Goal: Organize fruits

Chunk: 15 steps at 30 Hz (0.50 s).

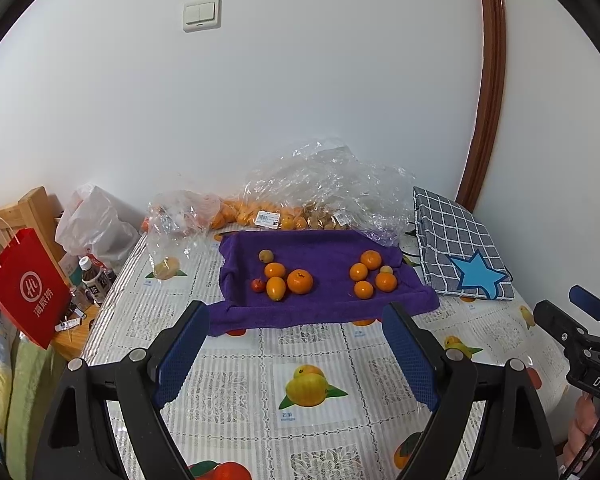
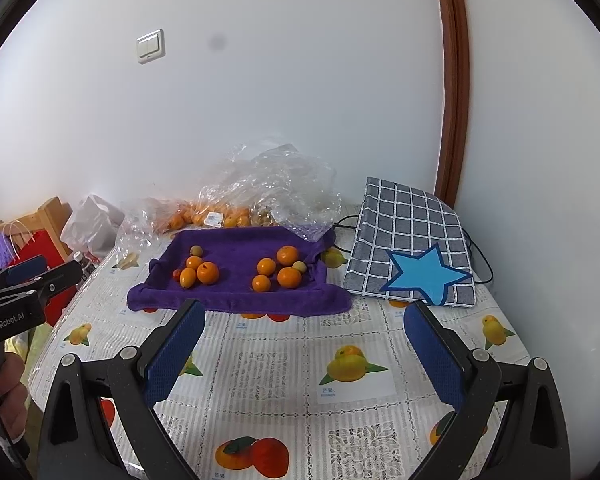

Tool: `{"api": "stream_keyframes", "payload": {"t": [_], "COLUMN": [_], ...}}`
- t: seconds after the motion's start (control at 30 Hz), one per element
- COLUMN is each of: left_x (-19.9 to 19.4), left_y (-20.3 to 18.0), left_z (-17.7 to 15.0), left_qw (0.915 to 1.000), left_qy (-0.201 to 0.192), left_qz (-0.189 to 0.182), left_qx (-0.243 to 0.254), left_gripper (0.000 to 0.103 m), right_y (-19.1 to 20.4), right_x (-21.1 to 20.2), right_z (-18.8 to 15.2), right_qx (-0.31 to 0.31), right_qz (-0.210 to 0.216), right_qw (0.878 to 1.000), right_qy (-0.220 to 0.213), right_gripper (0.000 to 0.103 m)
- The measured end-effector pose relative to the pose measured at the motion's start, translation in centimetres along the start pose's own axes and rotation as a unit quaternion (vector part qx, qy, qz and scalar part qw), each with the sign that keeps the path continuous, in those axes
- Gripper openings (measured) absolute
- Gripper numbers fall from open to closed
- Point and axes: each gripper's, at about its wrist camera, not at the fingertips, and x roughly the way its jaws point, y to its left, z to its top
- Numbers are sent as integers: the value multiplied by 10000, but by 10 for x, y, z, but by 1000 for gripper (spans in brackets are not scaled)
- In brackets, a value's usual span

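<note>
Both grippers hang over the near part of the table (image 1: 235, 364), fingers spread wide and holding nothing: the left gripper (image 1: 295, 320) and the right gripper (image 2: 306, 316). The fruits (image 1: 283, 278) sit in two little groups on the purple towel (image 1: 324, 308) near the table's far edge. Bags (image 1: 324, 184) lie behind it.
</note>
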Motion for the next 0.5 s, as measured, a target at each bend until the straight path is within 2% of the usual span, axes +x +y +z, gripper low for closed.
{"api": "stream_keyframes", "payload": {"t": [0.5], "left_x": [-2], "left_y": [0], "left_z": [-1], "left_qw": [10000], "left_qy": [-2], "left_qz": [-15], "left_qx": [-10], "left_gripper": [88], "right_y": [4], "right_x": [-1], "right_z": [2], "right_qx": [-35], "right_qz": [44], "right_qw": [10000], "right_qy": [-14], "right_gripper": [99]}}
